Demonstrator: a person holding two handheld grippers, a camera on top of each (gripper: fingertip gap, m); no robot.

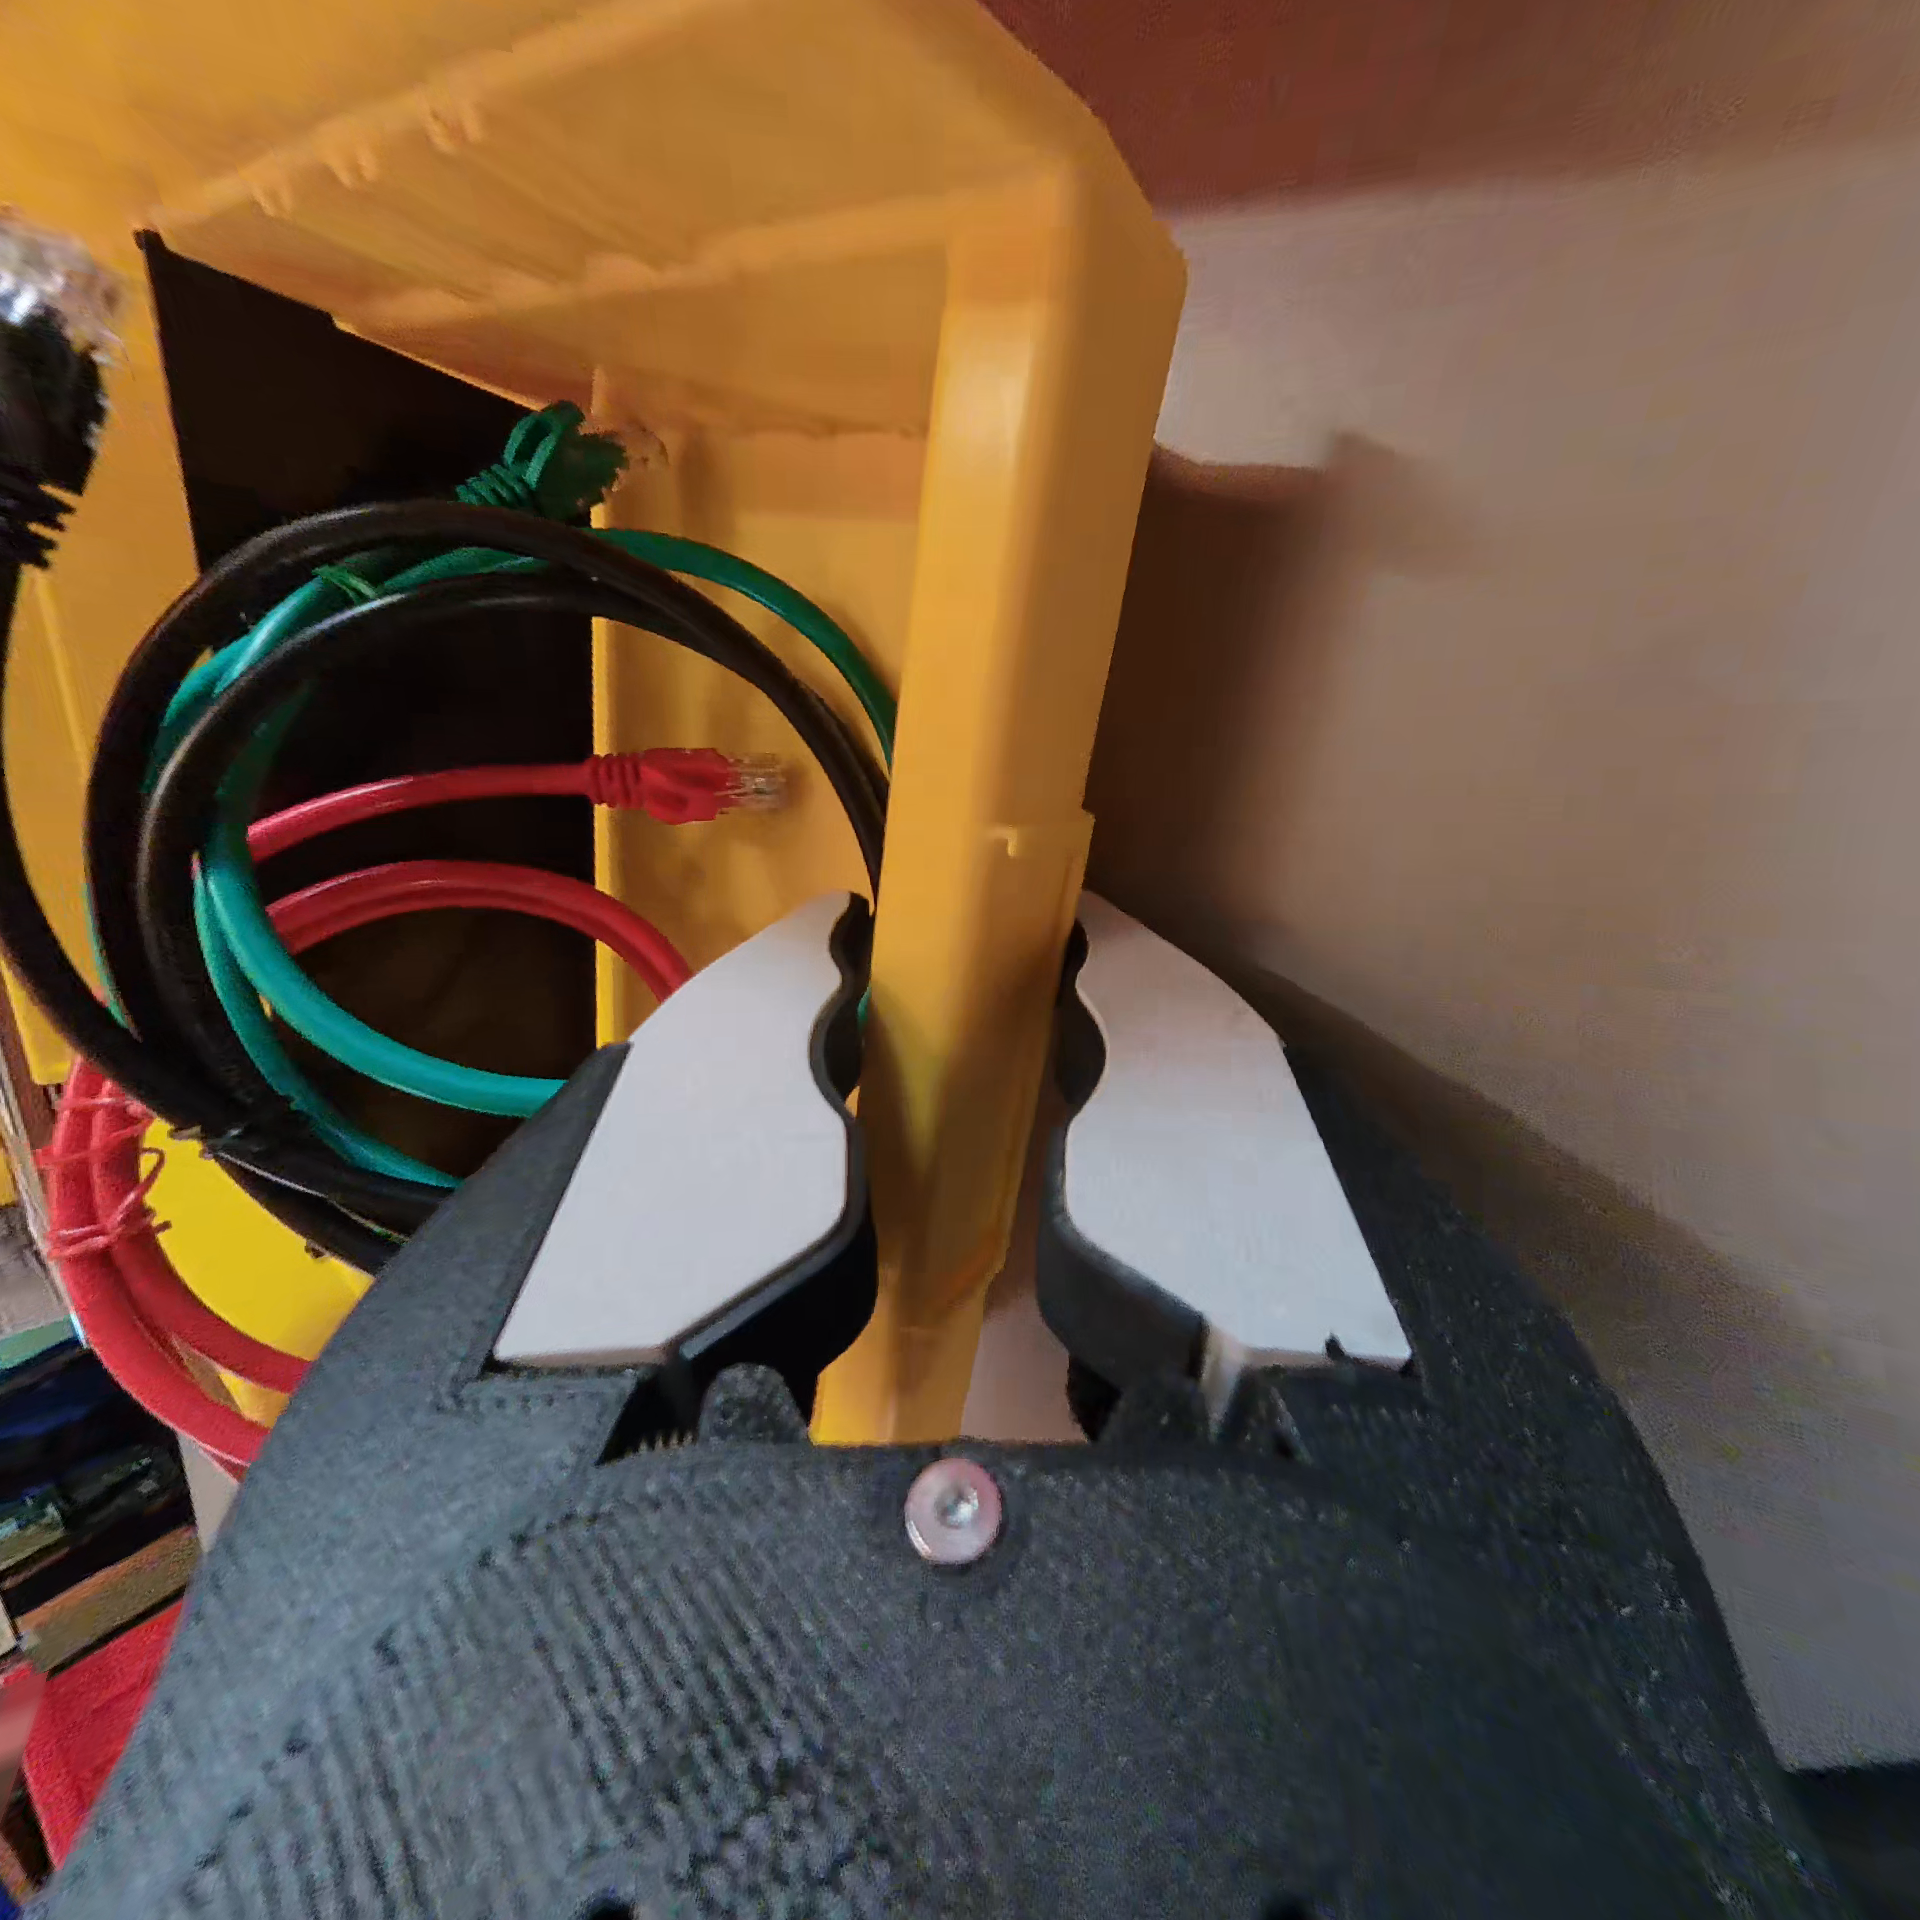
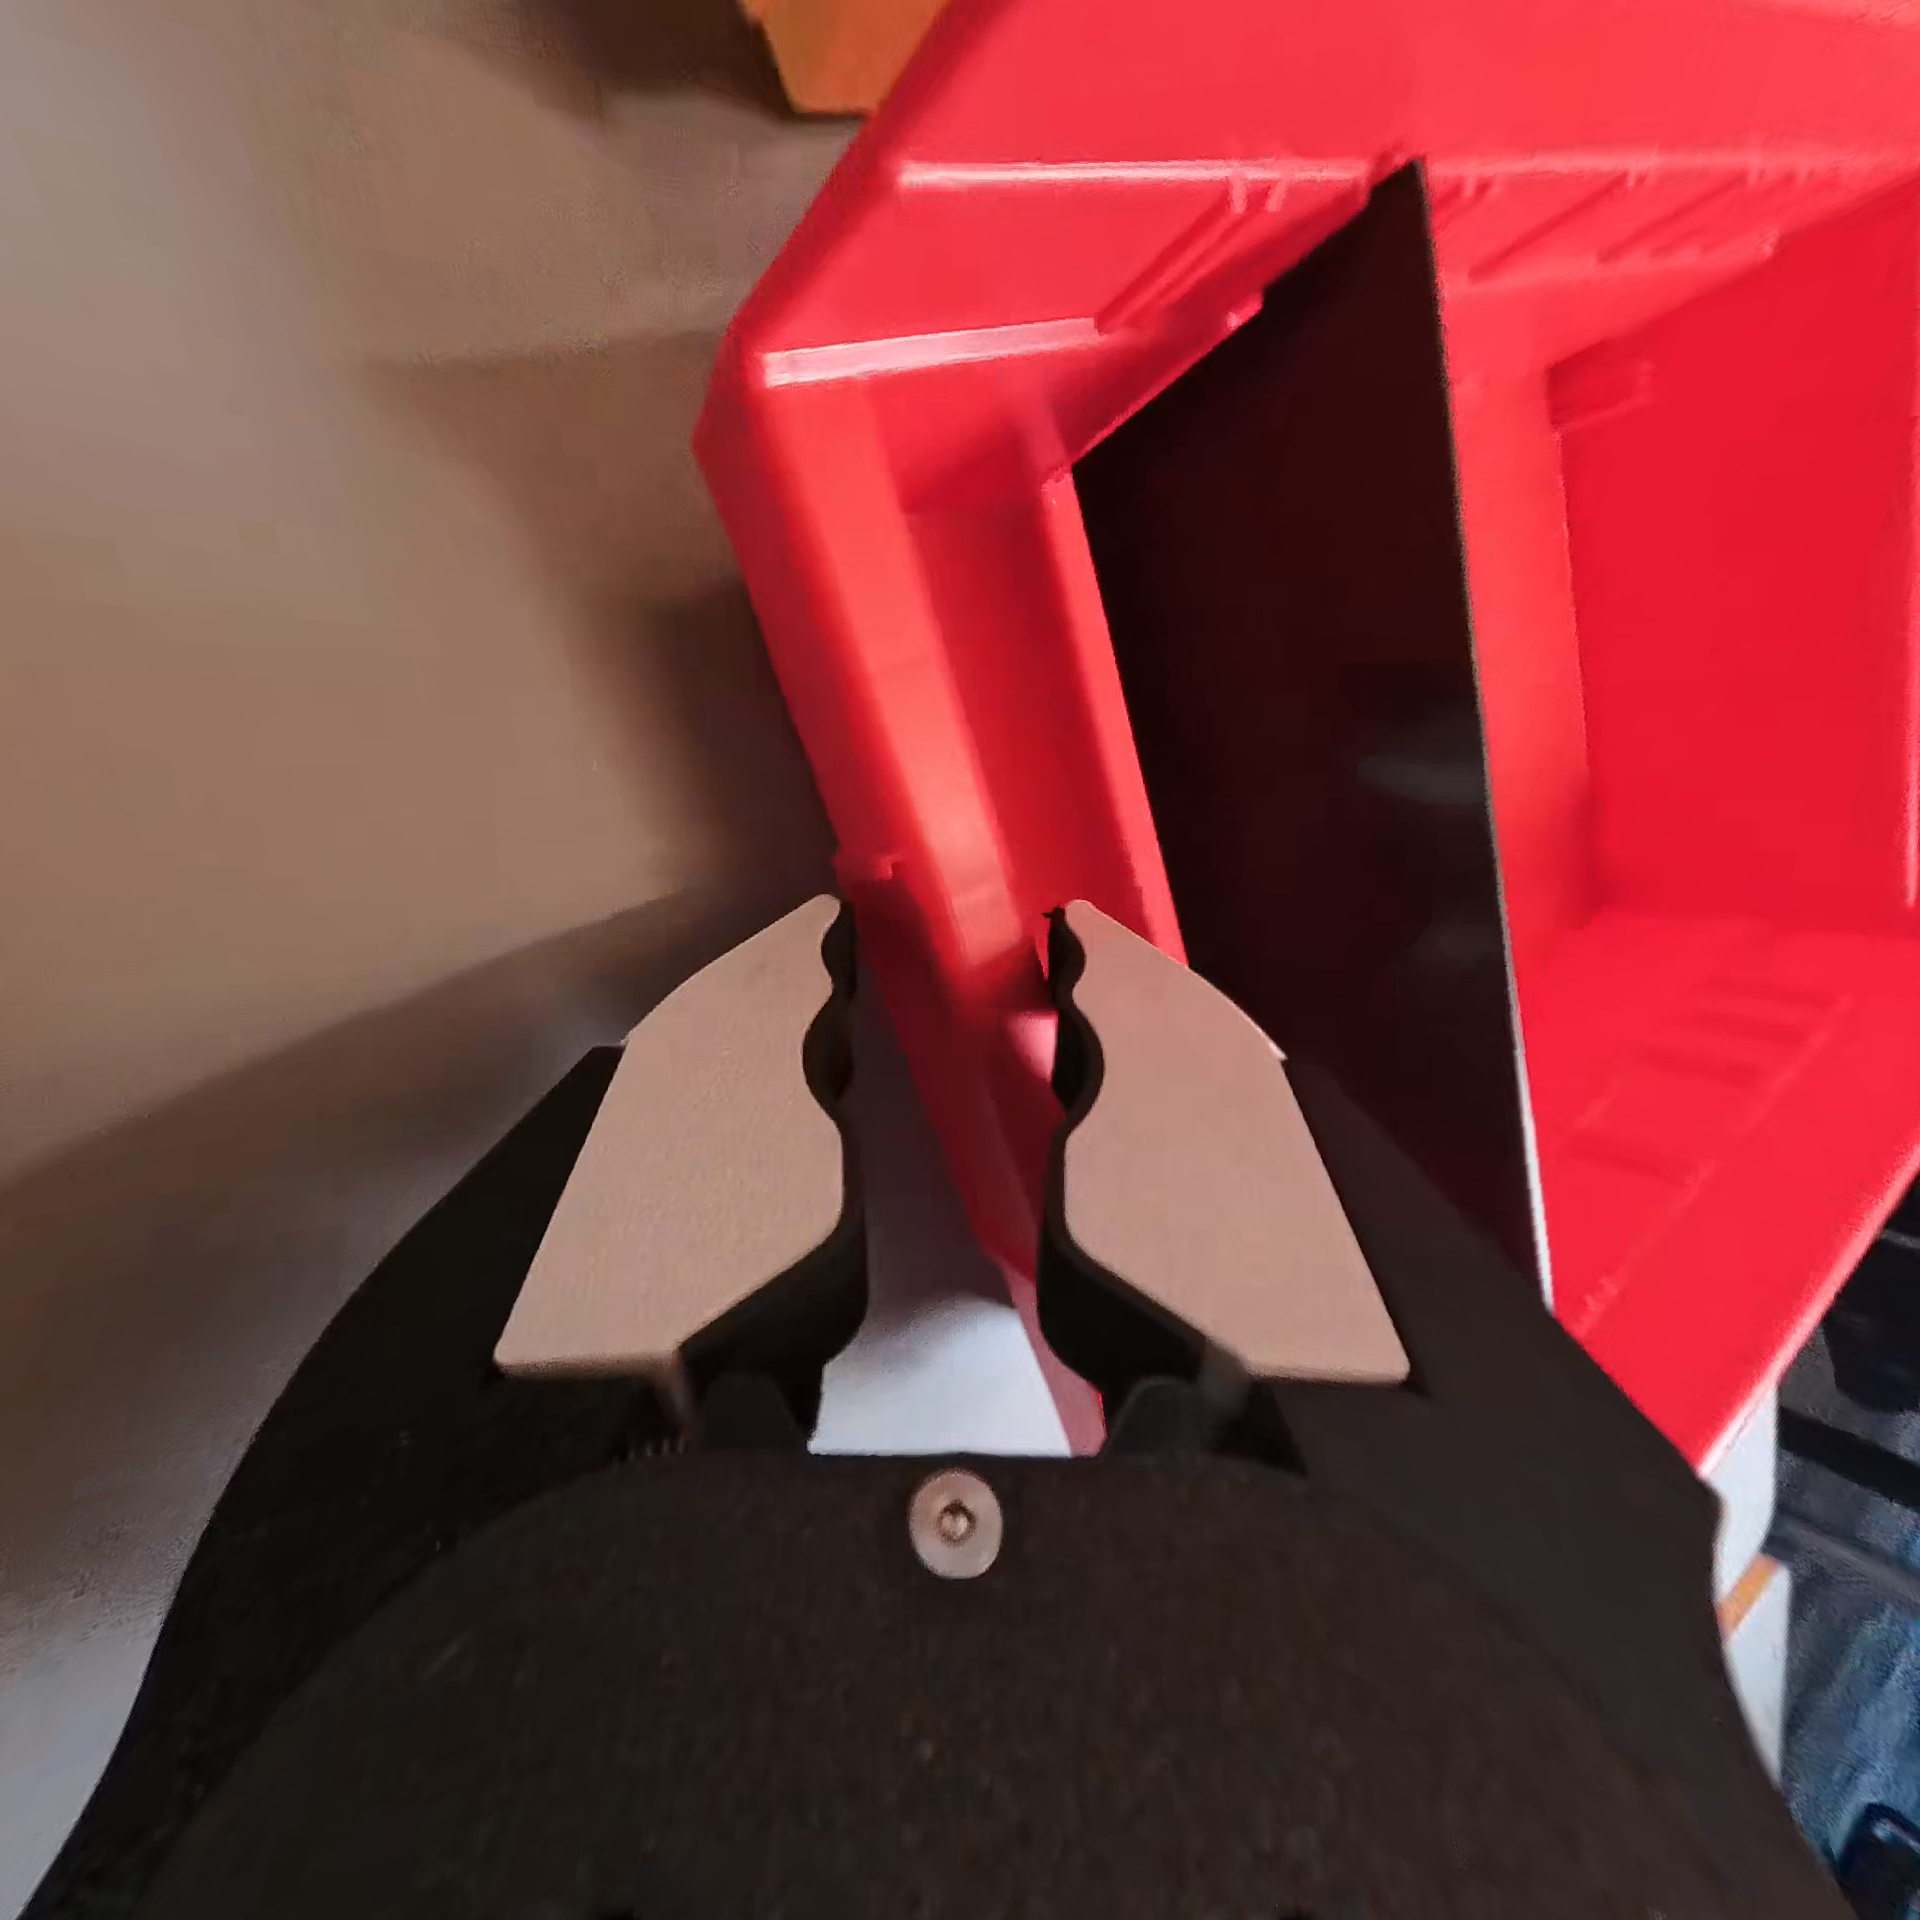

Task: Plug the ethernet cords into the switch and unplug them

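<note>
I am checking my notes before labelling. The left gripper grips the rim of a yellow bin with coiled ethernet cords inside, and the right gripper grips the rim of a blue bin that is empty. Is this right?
One detail is wrong: the bin in the right gripper is red, not blue, as the right wrist view shows. The red bin looks empty. The rest holds: the left gripper grips the rim of the yellow bin, with coiled ethernet cords inside.

yellow bin (image 1: 1018, 644), red, green, black cords (image 1: 343, 665), red bin (image 2: 935, 623)
</note>
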